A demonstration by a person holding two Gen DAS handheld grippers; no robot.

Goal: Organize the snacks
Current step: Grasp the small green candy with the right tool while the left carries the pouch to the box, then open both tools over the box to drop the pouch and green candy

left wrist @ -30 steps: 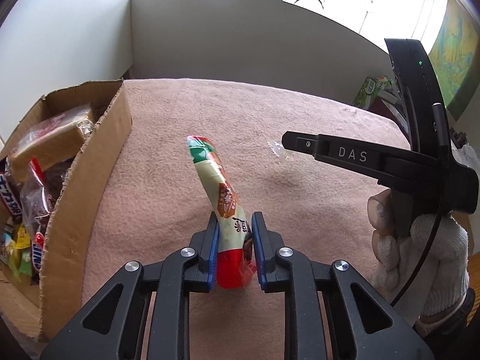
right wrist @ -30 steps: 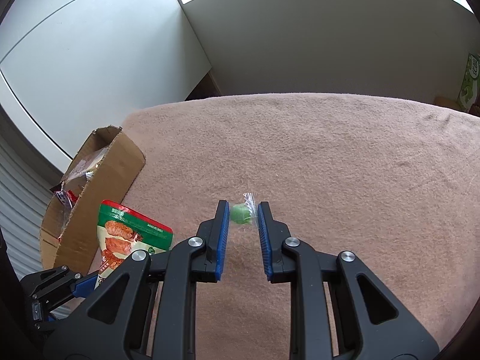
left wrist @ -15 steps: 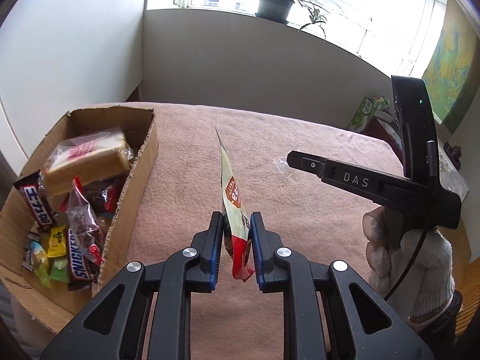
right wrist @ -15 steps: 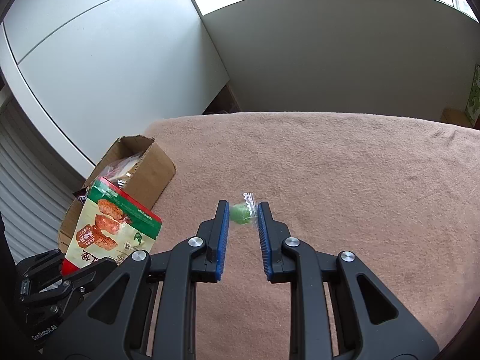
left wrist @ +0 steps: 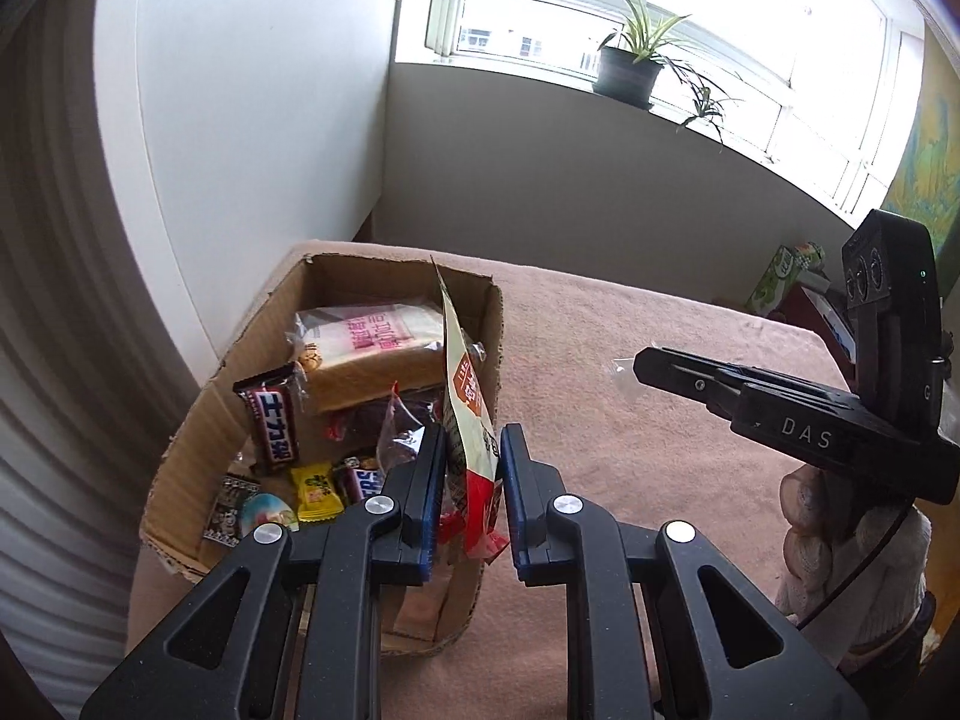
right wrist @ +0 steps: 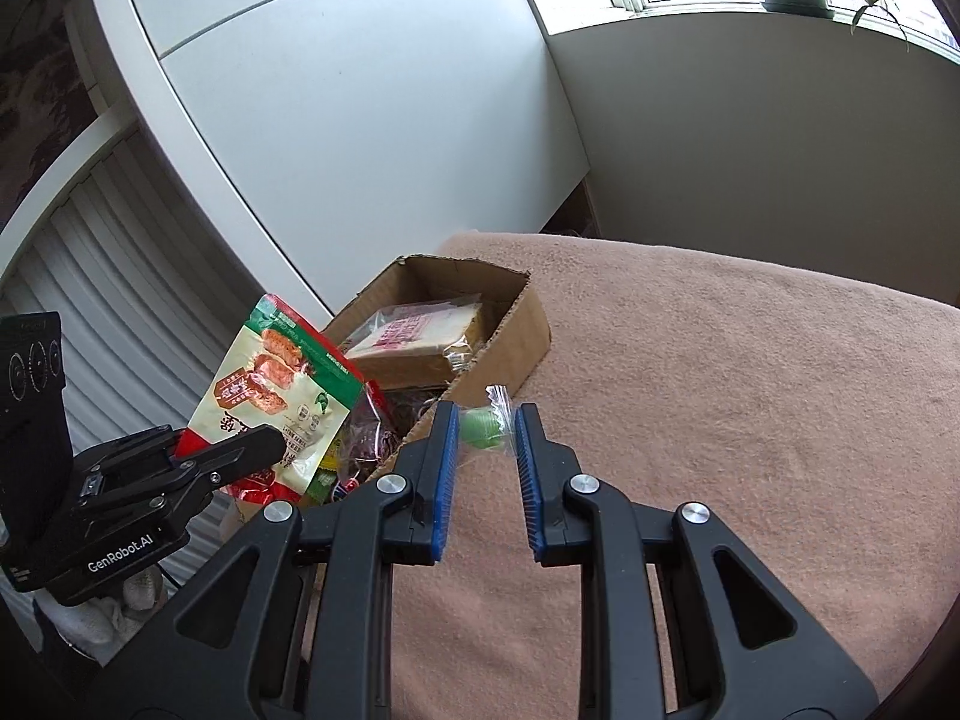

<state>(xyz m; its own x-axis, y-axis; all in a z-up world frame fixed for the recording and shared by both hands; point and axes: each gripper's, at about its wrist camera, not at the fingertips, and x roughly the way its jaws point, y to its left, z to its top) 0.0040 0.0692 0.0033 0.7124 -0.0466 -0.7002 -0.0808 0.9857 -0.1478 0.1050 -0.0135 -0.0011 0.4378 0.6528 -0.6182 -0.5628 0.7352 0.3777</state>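
Both grippers had risen and swung toward the cardboard box (left wrist: 180, 450) — left gripper (left wrist: 471, 474) fingers clamped on the snack pouch (left wrist: 465, 414), now over the box; right gripper (right wrist: 486, 438) fingers pinched the green candy (right wrist: 480, 426) beside the box's near wall.

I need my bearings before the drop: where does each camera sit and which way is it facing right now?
Left wrist: on the left gripper, looking down over its snack bag into the cardboard box; the gloved right hand shows.
Right wrist: on the right gripper, which pinches a green candy, facing the blanket and box; the left gripper shows at left.
Shared: box, bag, bread, blanket, window plant.
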